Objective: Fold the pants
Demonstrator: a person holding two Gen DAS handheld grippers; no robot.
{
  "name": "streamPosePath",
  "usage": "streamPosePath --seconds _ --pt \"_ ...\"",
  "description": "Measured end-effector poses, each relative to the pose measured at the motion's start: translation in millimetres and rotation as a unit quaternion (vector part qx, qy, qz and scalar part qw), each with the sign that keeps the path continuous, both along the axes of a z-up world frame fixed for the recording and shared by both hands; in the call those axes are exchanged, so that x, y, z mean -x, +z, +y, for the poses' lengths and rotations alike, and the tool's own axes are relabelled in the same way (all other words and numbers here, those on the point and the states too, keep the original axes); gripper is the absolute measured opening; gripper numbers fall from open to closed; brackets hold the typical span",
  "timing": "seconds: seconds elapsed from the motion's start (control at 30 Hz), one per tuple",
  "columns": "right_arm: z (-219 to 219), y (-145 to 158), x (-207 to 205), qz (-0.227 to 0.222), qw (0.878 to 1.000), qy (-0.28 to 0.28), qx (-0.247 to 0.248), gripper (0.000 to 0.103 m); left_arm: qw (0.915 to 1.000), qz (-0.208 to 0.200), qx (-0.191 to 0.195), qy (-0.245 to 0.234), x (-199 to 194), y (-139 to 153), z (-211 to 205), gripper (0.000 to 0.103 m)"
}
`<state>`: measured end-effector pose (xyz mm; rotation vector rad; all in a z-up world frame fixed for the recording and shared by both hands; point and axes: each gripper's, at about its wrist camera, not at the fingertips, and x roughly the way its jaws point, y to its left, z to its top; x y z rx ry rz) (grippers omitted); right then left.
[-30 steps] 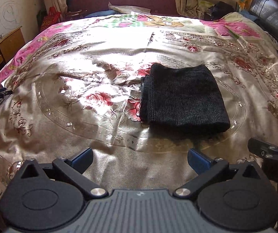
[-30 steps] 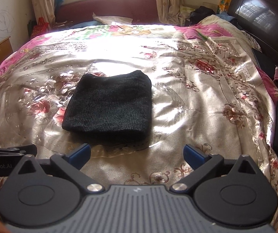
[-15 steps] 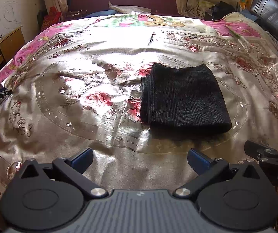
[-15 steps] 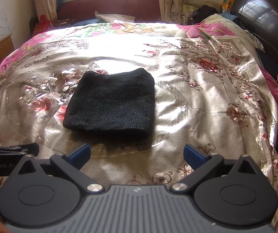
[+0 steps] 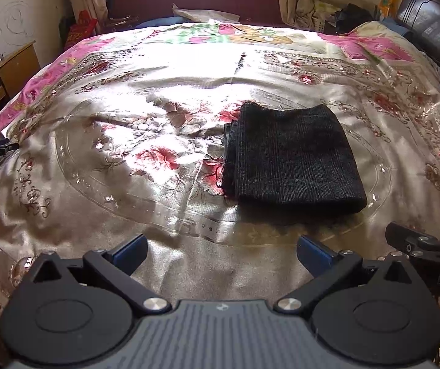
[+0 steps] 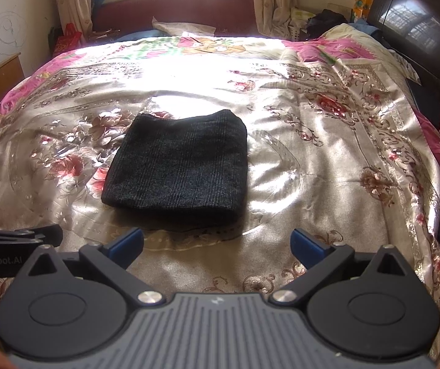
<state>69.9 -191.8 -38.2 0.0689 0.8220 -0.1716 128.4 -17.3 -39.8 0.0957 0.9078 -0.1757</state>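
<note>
The pants (image 6: pixel 178 164) are laid folded on the bedspread (image 6: pixel 327 160) (no containers seen); left gripper (image 5: pixel 221 250) and right gripper (image 6: pixel 217 243) are held released, apart from them.

A bed (image 5: pixel 103 166) covered by a shiny floral bedspread (image 6: pixel 327 160) carries the dark pants (image 6: pixel 180 166), folded into a compact rectangle lying flat on the bedspread's central oval medallion (image 5: pixel 146 166), toward its right side.

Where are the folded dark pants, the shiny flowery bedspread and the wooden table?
Folded dark knit pants (image 6: pixel 178 166), right wrist view, middle of top layer.
Shiny beige floral satin bedspread (image 6: pixel 327 160), right wrist view, bare patch right of pants.
Brown wooden side table (image 5: pixel 11 67), left wrist view, front panel.
</note>
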Motion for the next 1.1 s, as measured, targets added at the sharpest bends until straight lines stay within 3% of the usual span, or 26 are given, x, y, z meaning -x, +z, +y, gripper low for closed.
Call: streamPosePath --seconds 1.1 --pt "2.4 2.3 -5.7 -0.002 1.0 0.006 0.0 0.101 1.0 0.002 0.004 0.003 -4.8 -0.4 2.0 0.103"
